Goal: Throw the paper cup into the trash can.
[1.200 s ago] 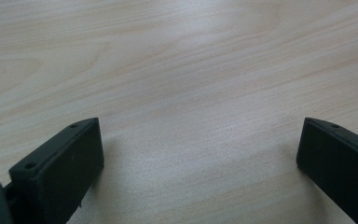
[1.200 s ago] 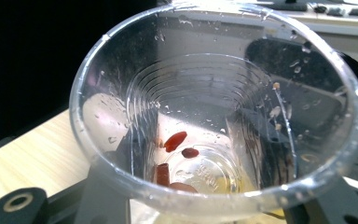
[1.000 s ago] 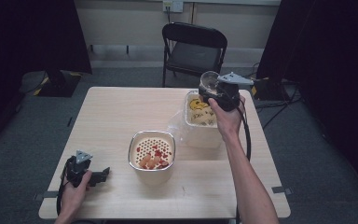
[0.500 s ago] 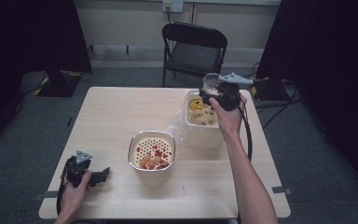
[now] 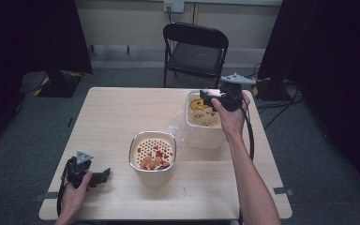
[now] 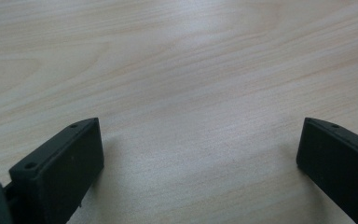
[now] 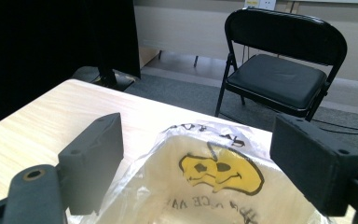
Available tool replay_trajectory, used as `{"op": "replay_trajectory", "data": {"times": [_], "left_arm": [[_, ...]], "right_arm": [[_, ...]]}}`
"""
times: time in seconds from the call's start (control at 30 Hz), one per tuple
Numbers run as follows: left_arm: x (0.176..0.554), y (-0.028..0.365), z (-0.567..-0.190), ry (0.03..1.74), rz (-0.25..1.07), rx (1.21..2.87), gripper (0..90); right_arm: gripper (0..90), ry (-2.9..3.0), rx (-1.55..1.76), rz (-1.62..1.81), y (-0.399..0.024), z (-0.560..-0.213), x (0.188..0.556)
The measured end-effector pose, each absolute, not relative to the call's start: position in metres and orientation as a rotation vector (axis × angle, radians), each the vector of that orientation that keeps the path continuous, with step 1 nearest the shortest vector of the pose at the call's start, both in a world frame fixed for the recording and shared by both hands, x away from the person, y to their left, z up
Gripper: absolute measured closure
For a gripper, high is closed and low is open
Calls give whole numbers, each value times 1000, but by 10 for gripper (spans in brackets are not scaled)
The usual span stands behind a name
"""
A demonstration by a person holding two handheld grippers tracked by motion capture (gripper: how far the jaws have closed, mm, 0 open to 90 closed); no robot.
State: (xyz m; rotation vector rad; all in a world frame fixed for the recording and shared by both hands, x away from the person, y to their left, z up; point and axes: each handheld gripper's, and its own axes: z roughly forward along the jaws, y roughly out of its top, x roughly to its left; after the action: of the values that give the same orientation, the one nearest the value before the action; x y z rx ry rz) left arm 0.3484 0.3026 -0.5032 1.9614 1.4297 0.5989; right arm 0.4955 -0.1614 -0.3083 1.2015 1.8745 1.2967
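Observation:
A white bin lined with a clear plastic bag bearing a yellow smiley face [image 5: 201,119] stands at the table's far right. My right gripper [image 5: 207,96] hovers over the bin's far rim. Its jaws have just been opening and now stand open with nothing between them. The right gripper view looks past my right gripper [image 7: 200,140] down into the bag [image 7: 214,186]. A steel strainer bowl [image 5: 153,151] with red and orange pieces sits mid-table. My left gripper [image 5: 104,174] rests open at the table's near left corner, and between the jaws of my left gripper [image 6: 200,140] is bare wood.
The light wooden table [image 5: 122,108] has bare room on its left half and along the front edge. A black folding chair [image 5: 194,51] stands behind the table's far side. Dark curtains hang at both sides of the room.
A small round pale thing at my right gripper's tips earlier is gone from them, and the jaws now stand apart. The left hand has kept still.

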Motion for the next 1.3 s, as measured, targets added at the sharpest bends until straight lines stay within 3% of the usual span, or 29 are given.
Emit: {"op": "replay_trajectory", "data": {"times": [0.4, 0.9, 1.3], "left_arm": [[348, 303, -503, 1426, 604, 1966, 2], [348, 302, -503, 1428, 593, 1961, 0], [348, 302, -503, 1428, 593, 1960, 0]], "right_arm": [[172, 1893, 1162, 1339, -170, -311, 472], [172, 1913, 1089, 1319, -181, -324, 409], [159, 1995, 1181, 1253, -198, -396, 355]]}}
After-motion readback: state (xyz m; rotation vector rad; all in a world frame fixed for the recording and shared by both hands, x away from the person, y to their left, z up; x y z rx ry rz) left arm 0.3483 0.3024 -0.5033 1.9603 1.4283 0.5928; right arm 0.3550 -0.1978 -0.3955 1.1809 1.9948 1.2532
